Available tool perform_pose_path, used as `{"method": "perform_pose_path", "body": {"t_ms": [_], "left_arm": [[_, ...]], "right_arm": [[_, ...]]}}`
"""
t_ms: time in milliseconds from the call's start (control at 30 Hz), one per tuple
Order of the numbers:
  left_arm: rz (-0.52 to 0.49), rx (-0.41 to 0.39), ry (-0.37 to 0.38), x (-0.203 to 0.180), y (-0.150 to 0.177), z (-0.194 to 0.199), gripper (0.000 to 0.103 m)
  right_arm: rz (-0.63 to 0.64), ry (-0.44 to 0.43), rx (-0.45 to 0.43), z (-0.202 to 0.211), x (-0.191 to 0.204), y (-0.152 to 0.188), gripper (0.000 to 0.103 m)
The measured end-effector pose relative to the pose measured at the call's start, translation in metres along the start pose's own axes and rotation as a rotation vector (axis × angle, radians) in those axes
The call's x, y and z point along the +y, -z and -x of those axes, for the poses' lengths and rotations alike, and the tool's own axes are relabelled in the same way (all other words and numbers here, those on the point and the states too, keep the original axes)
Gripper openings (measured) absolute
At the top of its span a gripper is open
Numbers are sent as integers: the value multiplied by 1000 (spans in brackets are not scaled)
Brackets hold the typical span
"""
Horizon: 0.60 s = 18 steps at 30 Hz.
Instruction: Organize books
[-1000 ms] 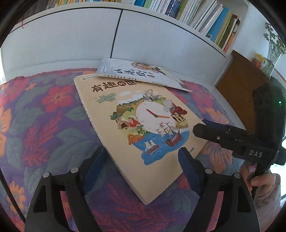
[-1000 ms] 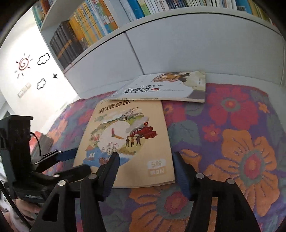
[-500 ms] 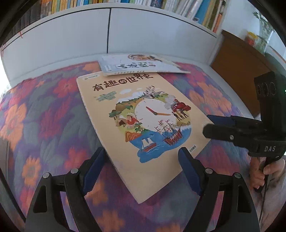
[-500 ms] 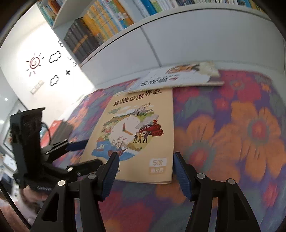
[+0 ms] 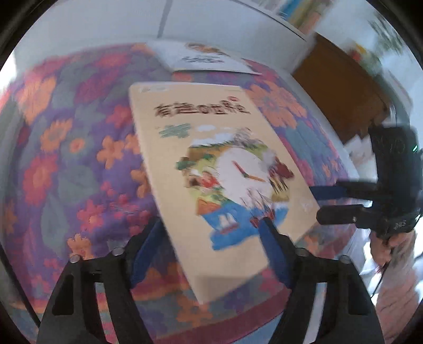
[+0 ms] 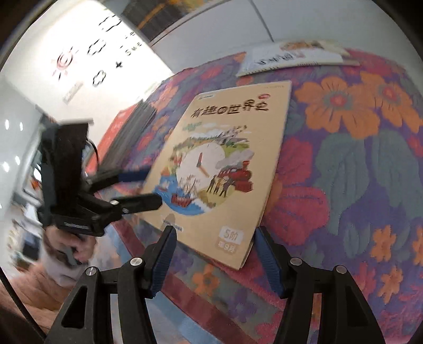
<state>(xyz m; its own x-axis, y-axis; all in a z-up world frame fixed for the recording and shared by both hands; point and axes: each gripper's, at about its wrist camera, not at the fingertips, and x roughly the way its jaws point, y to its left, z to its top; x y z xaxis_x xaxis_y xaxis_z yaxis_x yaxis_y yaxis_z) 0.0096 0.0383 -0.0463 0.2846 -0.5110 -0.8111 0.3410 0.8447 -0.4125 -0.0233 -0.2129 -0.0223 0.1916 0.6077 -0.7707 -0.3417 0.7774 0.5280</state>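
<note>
A tan book with a clock picture (image 5: 211, 164) (image 6: 224, 161) lies on the flowered cloth (image 5: 66, 158) (image 6: 357, 172), its near end close to the table's front edge. My left gripper (image 5: 211, 232) is open, its jaws either side of the book's near end. My right gripper (image 6: 214, 238) is open, its jaws astride the book's near corner. Each gripper shows in the other's view, the right one (image 5: 330, 203) and the left one (image 6: 148, 188), both at the book's sides. A white book (image 5: 203, 59) (image 6: 293, 57) lies further back, apart from the tan book.
A white cabinet front (image 5: 105, 23) stands behind the table, with a bookshelf (image 5: 293, 13) above it. A brown wooden cabinet (image 5: 338, 90) is at the right. A dark object (image 6: 129, 135) lies at the table's left edge. The left view is blurred.
Both grippers have pulled back toward the table's front edge and tilted down. The tan book has slid toward the front edge and now lies clear of the white book.
</note>
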Motion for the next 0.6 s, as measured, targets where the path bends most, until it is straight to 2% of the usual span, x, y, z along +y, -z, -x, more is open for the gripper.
{"method": "perform_pose_path", "body": {"t_ms": [33,67,200,267,333,400,433,467,500,600], "left_arm": [[33,-2,15,6,-5,0,66],[70,10,31,12,-12,-2,63],[123,29,91,25,-24,-5,58],[120,37,92,29,-29,-6,55],[118,28,86,32,-31,-8,47],[131,22,101,37,-34,-8,45],[128,21,99,38,-35,-9,43],[117,17,88,37,-36,-10,42],[103,13,73,37,-36,-11,39],[48,-9,7,28,-36,-12,39]], "right_arm": [[-57,-5,1,-2,-10,-6,58],[-104,-6,8,-5,-18,-10,51],[-255,-116,19,-16,-48,-33,46],[-270,-133,13,-23,-55,-44,41],[-267,-145,12,-28,-57,-54,38],[-272,-143,11,-31,-58,-61,36],[-263,-131,10,-30,-57,-61,30],[-240,-93,5,-31,-54,-62,21],[-228,-72,1,-28,-55,-65,19],[-232,-73,-15,-25,-59,-59,19]]}}
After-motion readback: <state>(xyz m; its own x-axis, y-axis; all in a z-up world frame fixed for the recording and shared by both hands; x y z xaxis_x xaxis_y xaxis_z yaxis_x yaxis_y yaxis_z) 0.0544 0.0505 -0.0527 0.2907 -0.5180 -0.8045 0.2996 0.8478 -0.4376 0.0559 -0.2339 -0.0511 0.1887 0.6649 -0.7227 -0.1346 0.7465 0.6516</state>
